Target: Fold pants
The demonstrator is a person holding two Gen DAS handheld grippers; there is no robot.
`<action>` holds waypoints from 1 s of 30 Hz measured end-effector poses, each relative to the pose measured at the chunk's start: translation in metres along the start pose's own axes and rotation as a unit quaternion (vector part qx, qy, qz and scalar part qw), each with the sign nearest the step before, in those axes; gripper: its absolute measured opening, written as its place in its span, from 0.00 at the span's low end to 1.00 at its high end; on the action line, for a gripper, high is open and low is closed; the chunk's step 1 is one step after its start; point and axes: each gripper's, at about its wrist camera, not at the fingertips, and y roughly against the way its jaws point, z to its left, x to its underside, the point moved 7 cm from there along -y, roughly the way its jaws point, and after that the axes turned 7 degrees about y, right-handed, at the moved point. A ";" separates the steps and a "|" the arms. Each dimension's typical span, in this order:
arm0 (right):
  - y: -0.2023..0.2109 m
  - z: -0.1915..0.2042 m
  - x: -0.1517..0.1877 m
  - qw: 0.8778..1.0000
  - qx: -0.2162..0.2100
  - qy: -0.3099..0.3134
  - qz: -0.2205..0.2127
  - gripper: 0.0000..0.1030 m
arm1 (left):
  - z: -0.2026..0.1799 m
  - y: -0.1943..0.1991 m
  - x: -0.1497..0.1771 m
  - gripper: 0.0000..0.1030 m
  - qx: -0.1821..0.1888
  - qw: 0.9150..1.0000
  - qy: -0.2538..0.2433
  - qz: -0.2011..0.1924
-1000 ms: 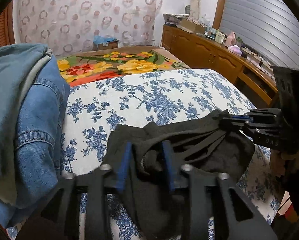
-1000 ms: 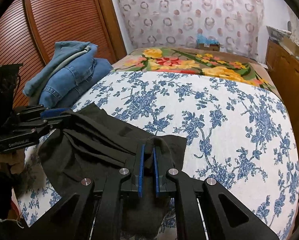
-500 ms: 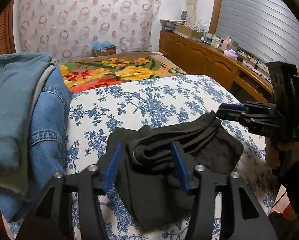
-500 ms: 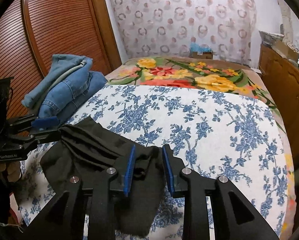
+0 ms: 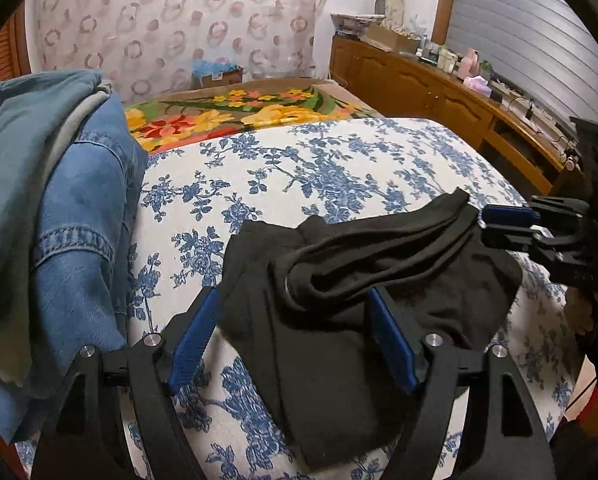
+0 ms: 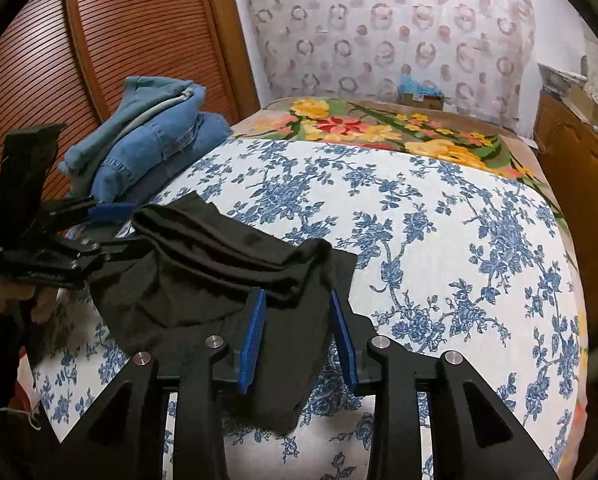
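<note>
- Both grippers have let go since the earlier frames: the left gripper (image 5: 295,340) has just been opening and now stands wide, its blue pads clear of the cloth on either side; the right gripper (image 6: 299,336) has also just been opening, from clamped to parted, with cloth lying between the pads but not pressed.
- Far left on the bed (image 6: 439,248), a stack of blue denim clothes (image 5: 71,208) sits untouched beside the wooden wardrobe doors (image 6: 111,36).
- Near the front edge of the bed, the black pants (image 5: 359,280) lie folded into a compact bundle, a rolled ridge of fabric running across the top from one gripper to the other.
- Judged from this, a fold has just been laid down and released.
- Next, both grippers likely need to draw back clear, then either flatten the ridge or regrip for a final fold.
- Right of the bed stands a wooden sideboard (image 5: 439,92) with clutter on top.
</note>
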 end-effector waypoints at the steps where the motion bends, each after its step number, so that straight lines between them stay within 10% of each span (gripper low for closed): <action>1: -0.001 0.001 0.000 1.000 0.000 0.003 0.000 0.35 | 0.000 -0.001 -0.001 0.75 -0.003 1.000 -0.001 0.001; 25: -0.056 -0.022 -0.022 0.998 0.060 0.008 0.032 0.39 | 0.003 0.007 -0.021 0.74 -0.010 0.999 0.007 -0.039; 30: -0.052 -0.020 -0.022 0.998 0.058 0.011 0.031 0.39 | 0.002 -0.006 -0.021 0.55 -0.005 1.000 0.004 -0.020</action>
